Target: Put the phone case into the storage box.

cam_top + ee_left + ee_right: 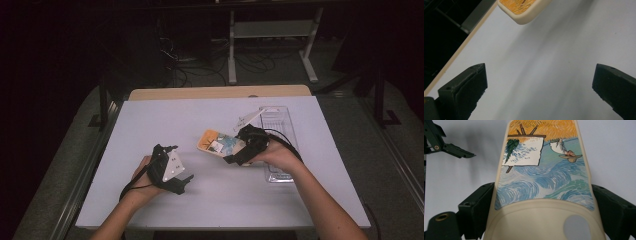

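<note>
**Painted Case Clamped in the Right Claw, Left Claw Spread Wide**

Cream plastic of the painted case (544,195) lies closest in the right gripper view, rising from between the two black jaws of the right gripper (544,205). One jaw presses on each long edge of the case, so this claw is closed on it. That view gives the artwork in detail: blue and green swirls nearest the jaws, a white canvas on an easel beyond them, orange strokes at the far end, and a plain cream band with a round grey spot at the near end. Beyond the left jaw, part of the other gripper stands above the table.

From the high view, the right gripper (239,154) holds the case (216,142) over the white table (210,200), with the case projecting from the jaw tips toward the left gripper (184,181). Behind the right hand lies a clear plastic tray (277,122), which neither gripper view records.

Seen along its own jaws, the left gripper (539,87) stands wide, with bare table (544,62) between them and nothing held. Well ahead of the jaws, one rounded cream corner of the case (524,10) with orange strokes enters at the upper edge. The two grippers are apart.
</note>
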A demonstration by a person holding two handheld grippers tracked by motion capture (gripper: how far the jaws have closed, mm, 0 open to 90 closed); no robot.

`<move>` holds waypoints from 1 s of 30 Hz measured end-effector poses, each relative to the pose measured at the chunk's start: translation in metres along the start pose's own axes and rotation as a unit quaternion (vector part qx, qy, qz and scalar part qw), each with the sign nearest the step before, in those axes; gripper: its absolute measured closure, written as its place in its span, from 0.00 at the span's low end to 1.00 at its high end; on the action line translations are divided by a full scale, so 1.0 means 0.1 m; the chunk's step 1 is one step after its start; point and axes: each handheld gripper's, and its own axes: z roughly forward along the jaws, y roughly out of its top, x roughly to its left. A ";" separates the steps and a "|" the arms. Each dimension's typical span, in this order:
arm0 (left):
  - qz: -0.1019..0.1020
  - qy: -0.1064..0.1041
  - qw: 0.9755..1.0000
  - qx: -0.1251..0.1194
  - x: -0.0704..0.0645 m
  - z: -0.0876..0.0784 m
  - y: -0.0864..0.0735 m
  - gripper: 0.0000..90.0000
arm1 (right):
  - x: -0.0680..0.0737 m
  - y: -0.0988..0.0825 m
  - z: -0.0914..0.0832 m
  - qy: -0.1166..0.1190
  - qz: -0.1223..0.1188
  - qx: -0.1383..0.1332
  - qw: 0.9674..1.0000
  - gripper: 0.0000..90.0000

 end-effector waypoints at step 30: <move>0.115 0.075 0.990 0.009 -0.16 0.03 0.02 0.00 | 0.00 0.00 0.01 -0.002 -0.003 0.001 1.000 0.12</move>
